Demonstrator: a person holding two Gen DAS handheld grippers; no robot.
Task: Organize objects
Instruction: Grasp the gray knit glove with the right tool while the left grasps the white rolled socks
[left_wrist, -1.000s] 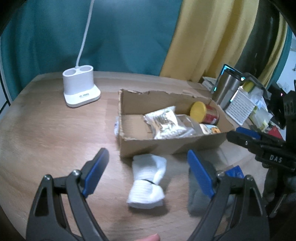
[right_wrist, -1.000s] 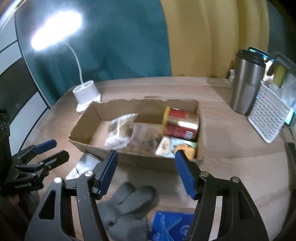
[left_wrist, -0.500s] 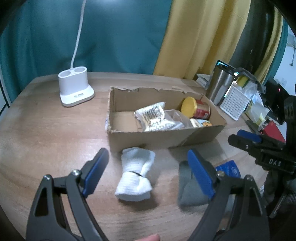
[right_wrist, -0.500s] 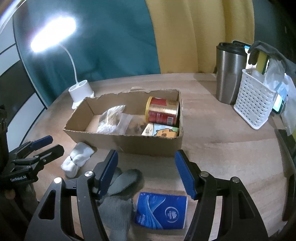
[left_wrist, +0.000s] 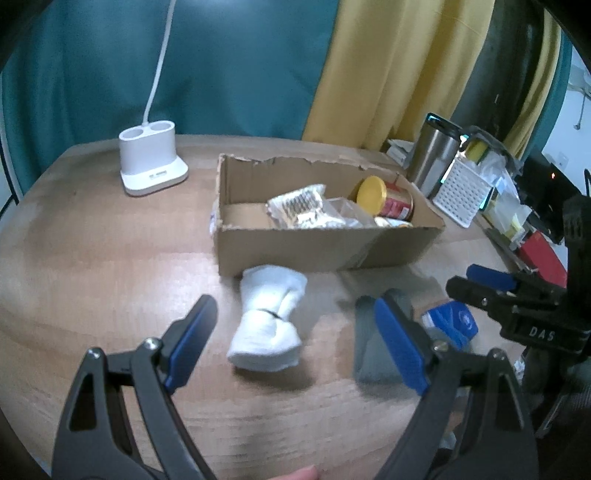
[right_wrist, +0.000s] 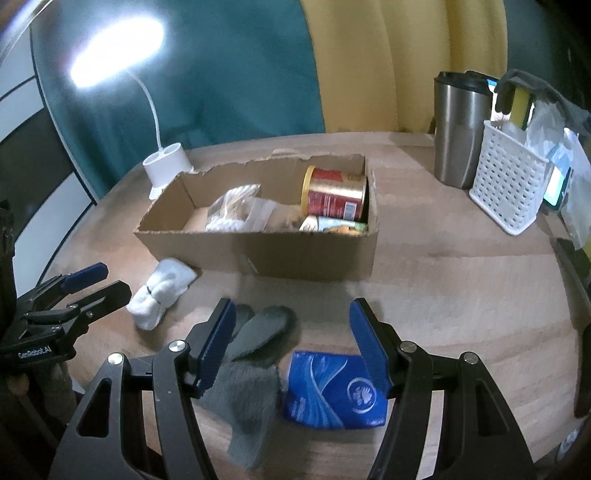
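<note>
A torn cardboard box (left_wrist: 317, 251) (right_wrist: 303, 254) on the wooden table holds a red can with a yellow lid (left_wrist: 384, 197) (right_wrist: 334, 194) and snack packets (left_wrist: 299, 206). In front of it lie a rolled white sock (left_wrist: 269, 325) (right_wrist: 159, 291), grey socks (right_wrist: 251, 365) (left_wrist: 369, 350) and a blue tissue pack (right_wrist: 336, 395) (left_wrist: 450, 323). My left gripper (left_wrist: 291, 347) is open, hovering just before the white sock. My right gripper (right_wrist: 291, 350) is open above the grey socks and tissue pack.
A white lamp base (left_wrist: 151, 166) (right_wrist: 168, 168) stands back left. A steel tumbler (right_wrist: 460, 129) (left_wrist: 432, 155) and a white basket (right_wrist: 509, 184) stand at the right, with clutter beyond. The table edge is near me.
Both grippers have drawn back from the box and risen; the box and socks look farther off. The tissue pack has come into full view. Both stay open.
</note>
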